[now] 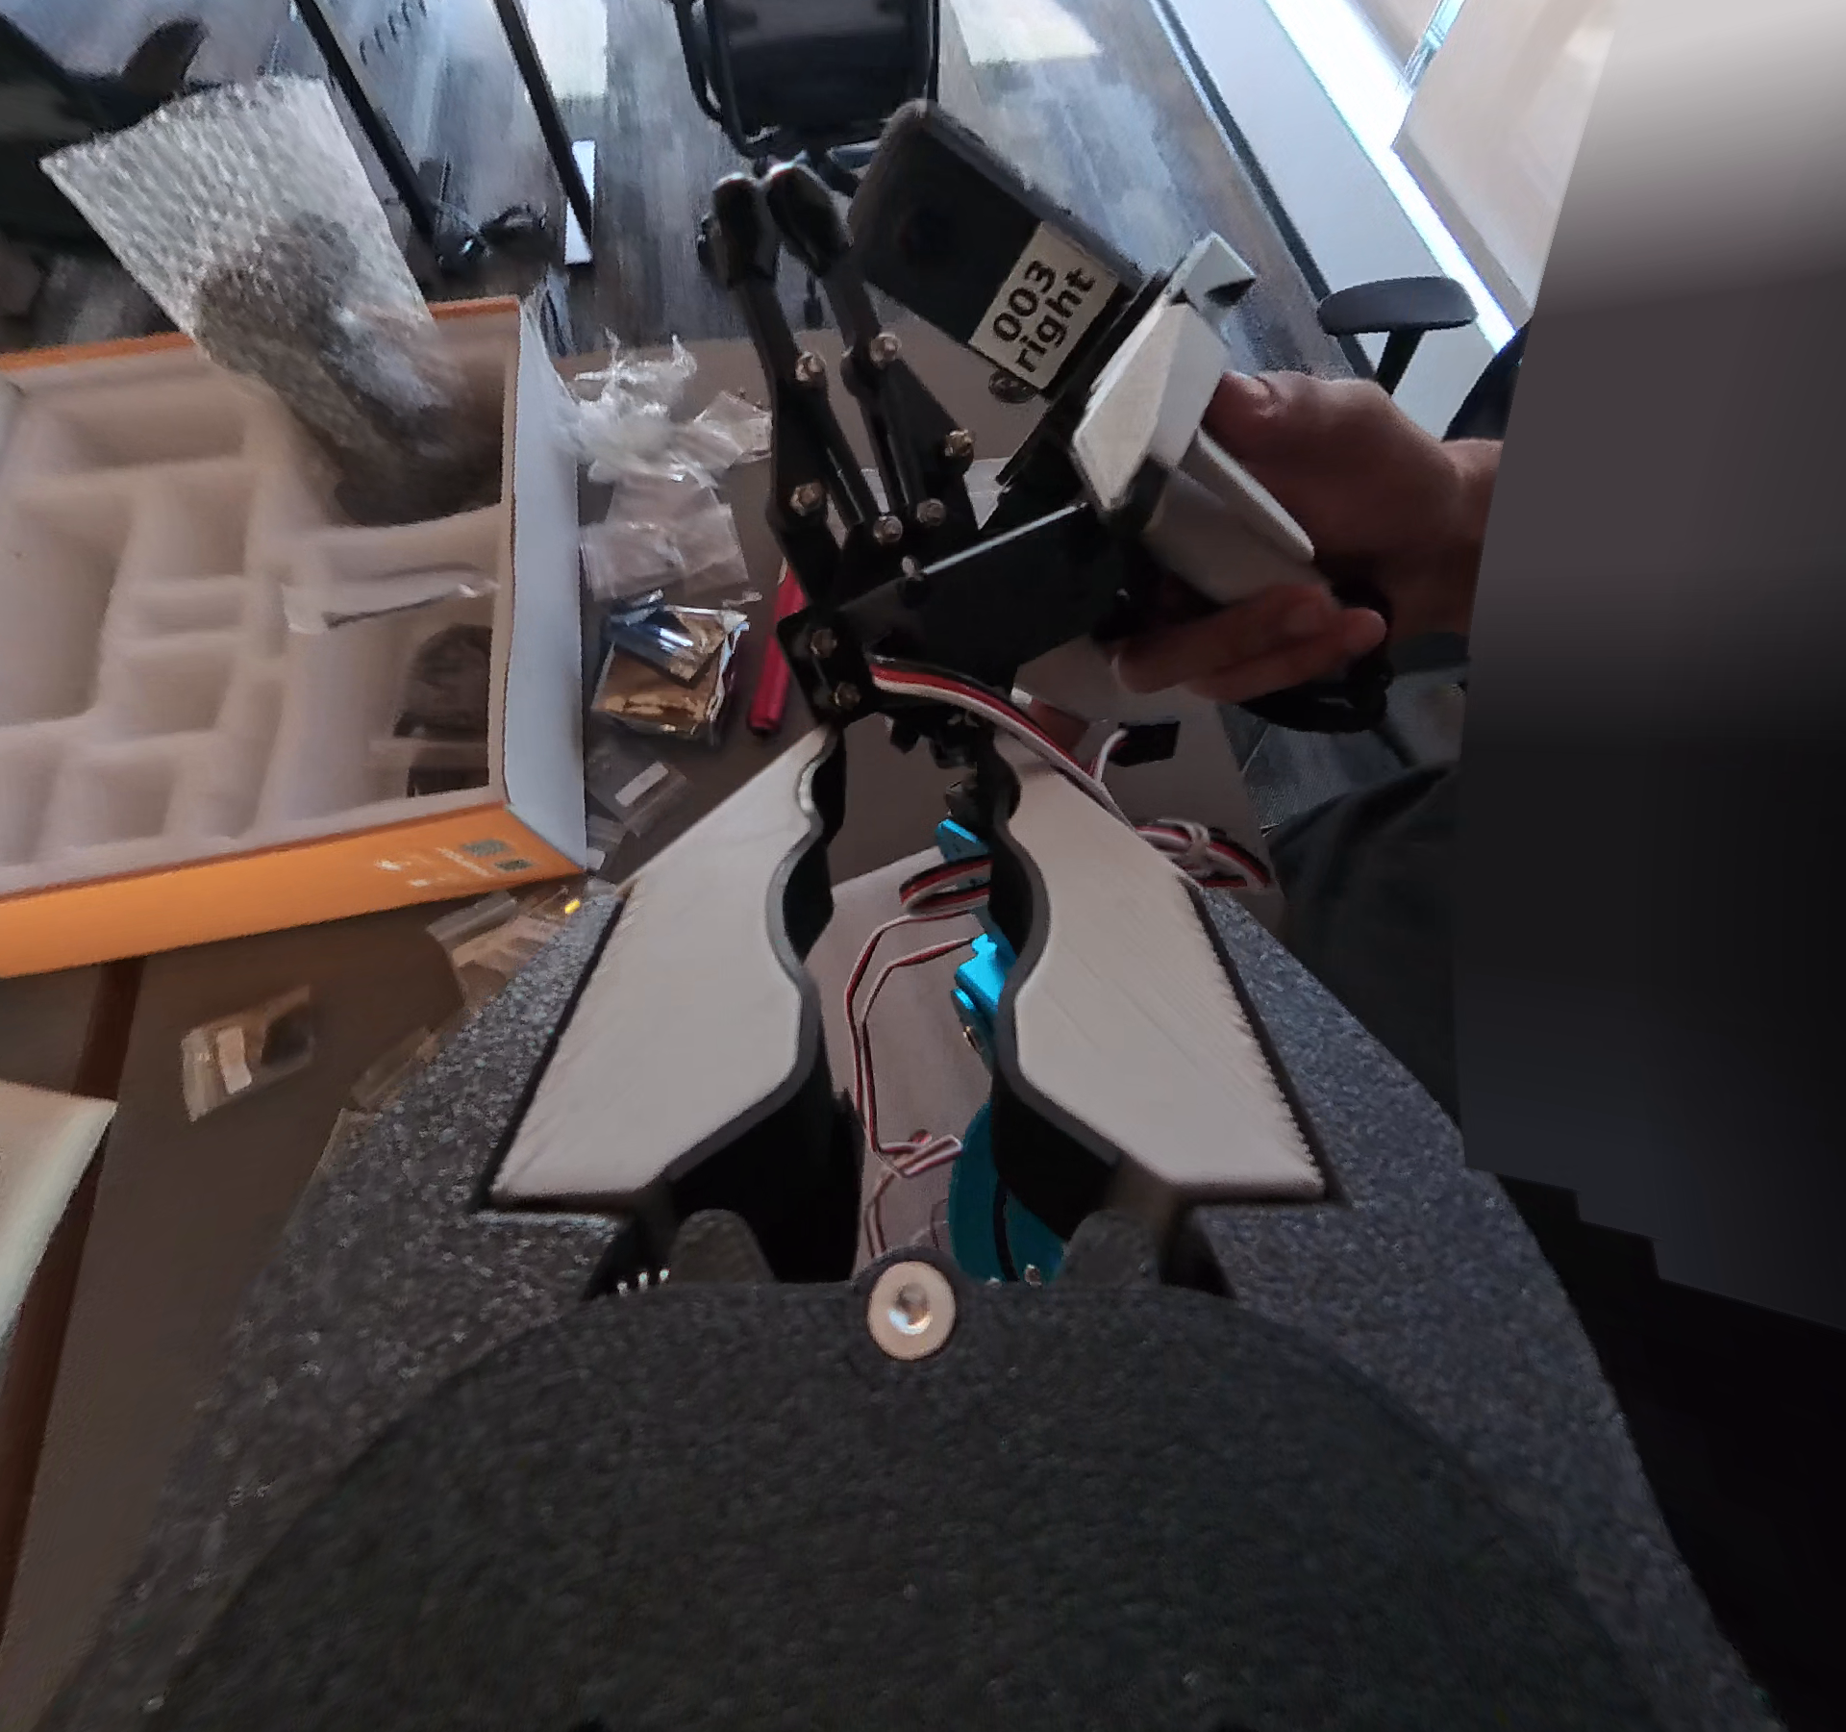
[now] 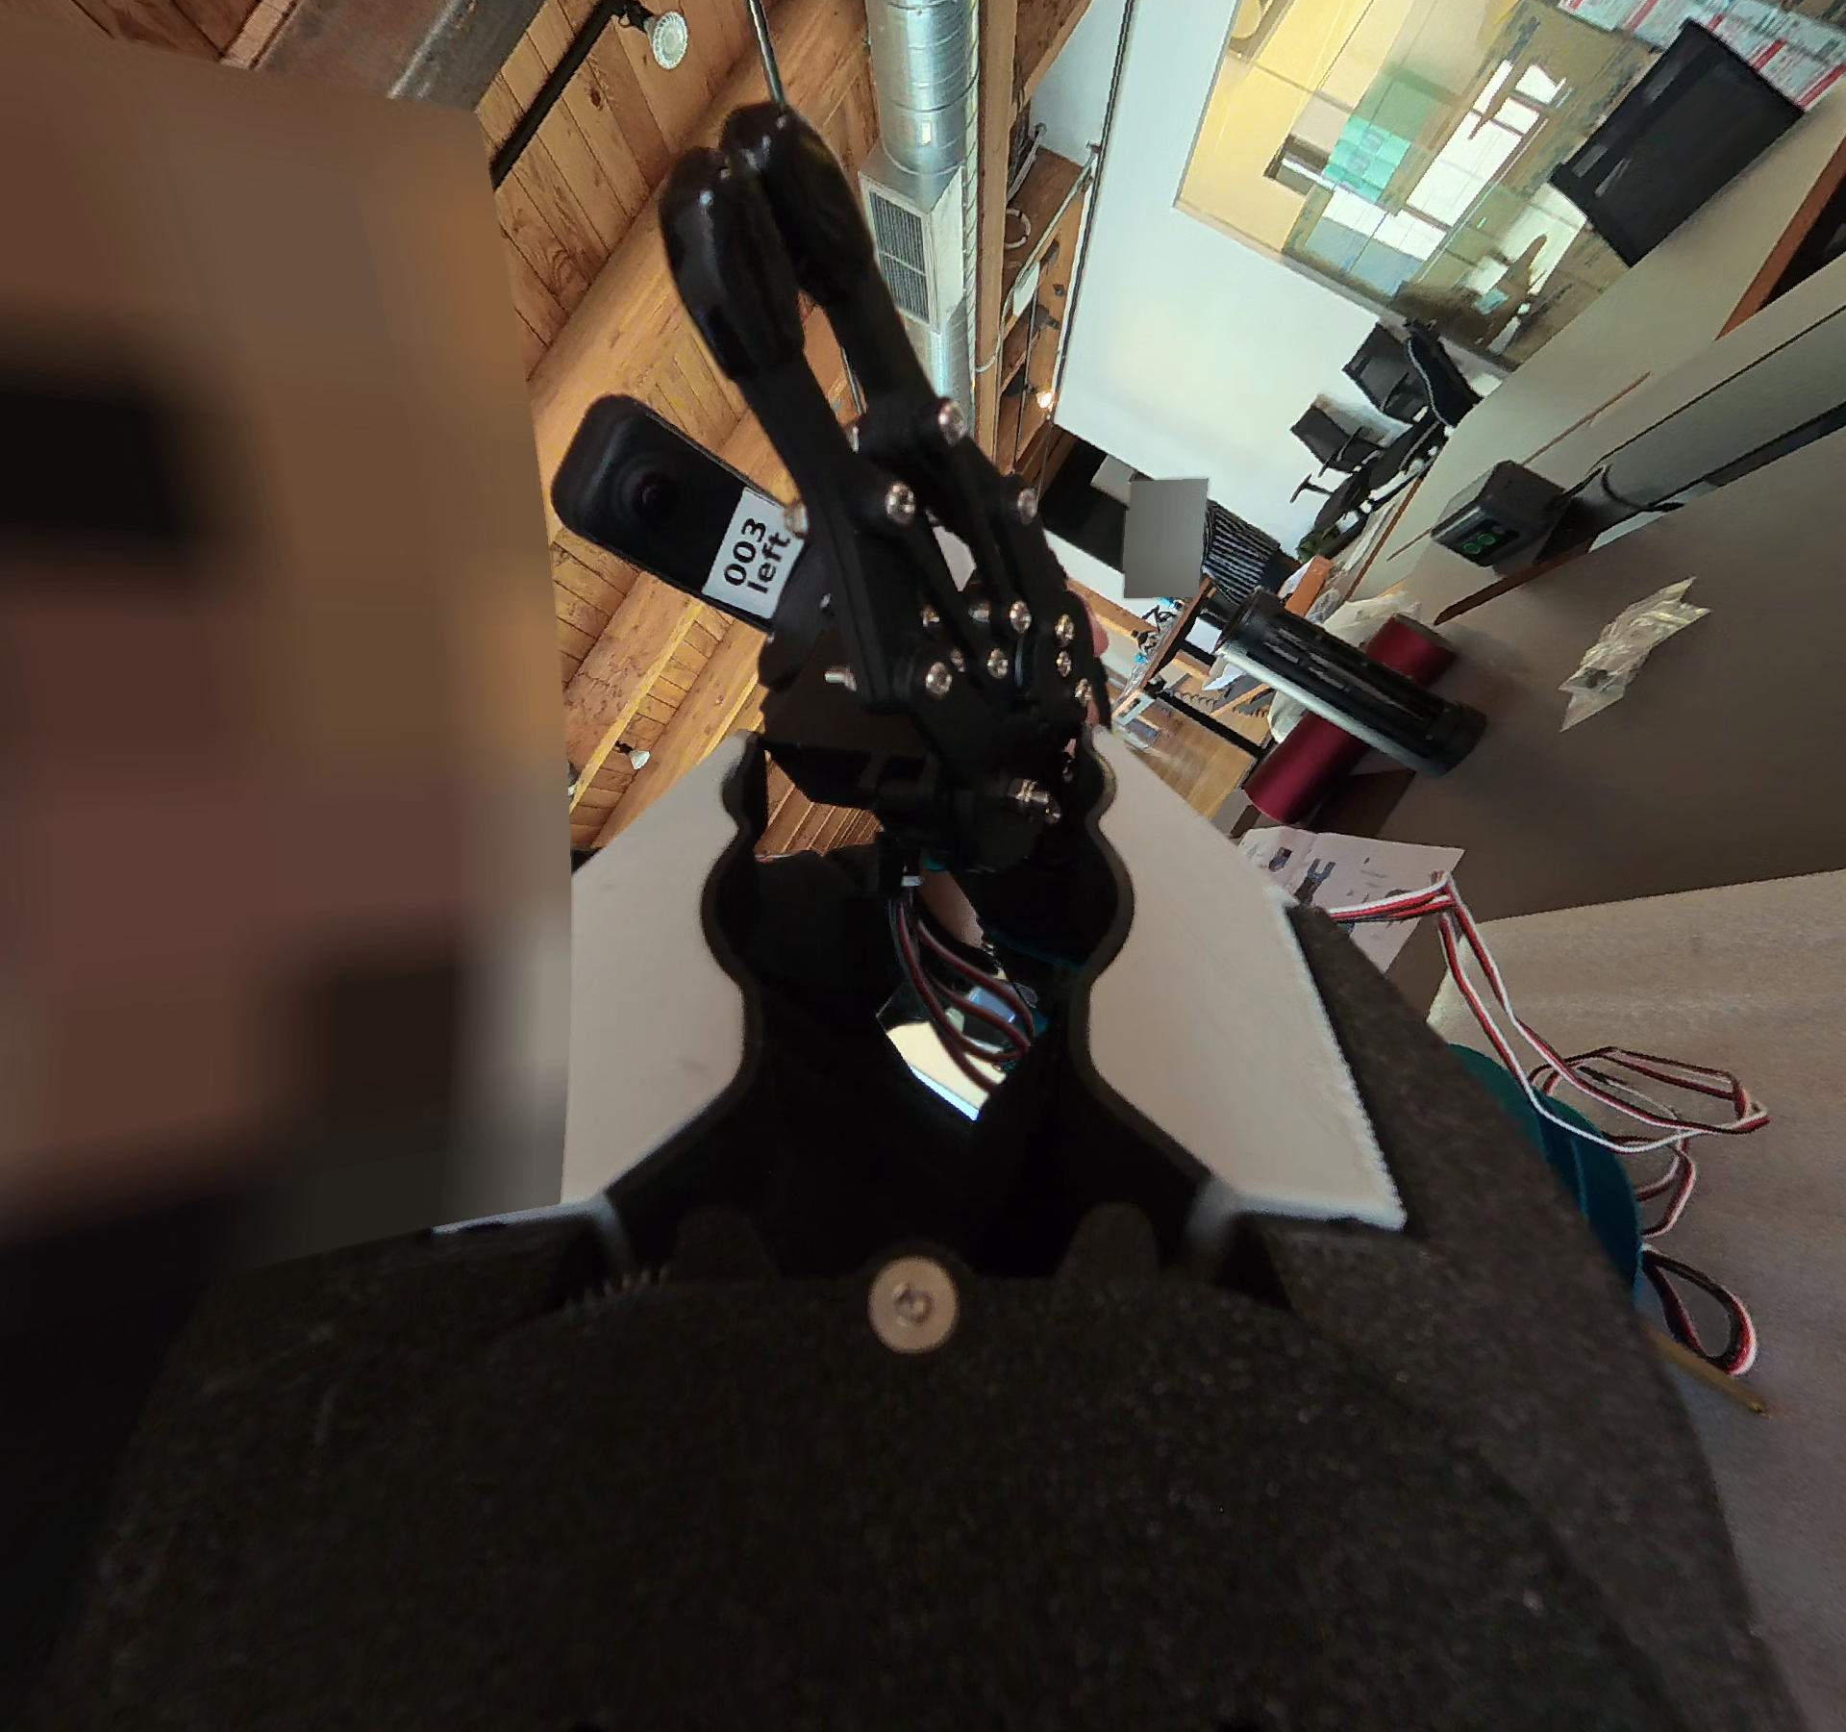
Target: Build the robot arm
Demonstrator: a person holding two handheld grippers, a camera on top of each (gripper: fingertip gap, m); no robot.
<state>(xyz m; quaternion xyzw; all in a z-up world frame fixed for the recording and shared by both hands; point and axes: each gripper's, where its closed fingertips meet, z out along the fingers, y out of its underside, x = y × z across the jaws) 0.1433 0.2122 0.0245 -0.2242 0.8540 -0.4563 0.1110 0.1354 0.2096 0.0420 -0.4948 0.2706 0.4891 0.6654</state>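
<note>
A small black robot claw with linkage arms and screws stands up between both grippers; it also shows in the right wrist view. Below it are a blue metal bracket and red-white-black servo wires. My left gripper has its white fingers closed in around the bracket part under the claw. My right gripper is closed on the claw's black base. In the left wrist view the right gripper comes in from the right, held by a hand.
An orange box with a white foam insert lies at the left, with a bubble-wrapped bundle in it. Small bags of parts and a red tool lie on the table. A black cylinder and a paper sheet lie at the right. Both grippers' tips are close together, under 4 cm apart.
</note>
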